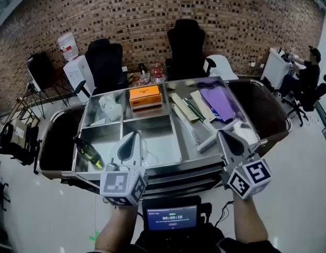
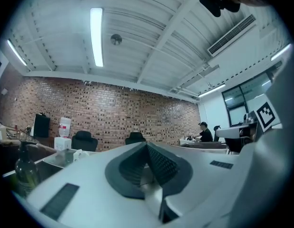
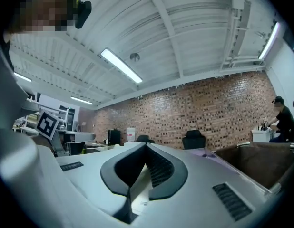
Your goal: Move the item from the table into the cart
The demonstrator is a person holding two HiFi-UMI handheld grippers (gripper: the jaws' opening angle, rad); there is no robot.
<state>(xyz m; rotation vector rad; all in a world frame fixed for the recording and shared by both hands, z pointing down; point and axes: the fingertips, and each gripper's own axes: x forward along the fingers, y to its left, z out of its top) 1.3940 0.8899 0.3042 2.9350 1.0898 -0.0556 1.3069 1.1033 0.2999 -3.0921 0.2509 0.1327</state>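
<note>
Two grippers sit at the near edge of one steel table (image 1: 164,137). The left gripper (image 1: 133,137) and right gripper (image 1: 224,136) each have their fingers closed together on nothing. On the table lie one orange box (image 1: 144,95), one purple bag (image 1: 218,101) and one green bottle (image 1: 88,152). The bottle lies just left of the left fingers, untouched.

Orange box (image 1: 144,96) lies flat in the rear centre compartment (image 1: 132,114); green bottle (image 1: 88,152) stands upright in the front left compartment (image 1: 109,137).
</note>
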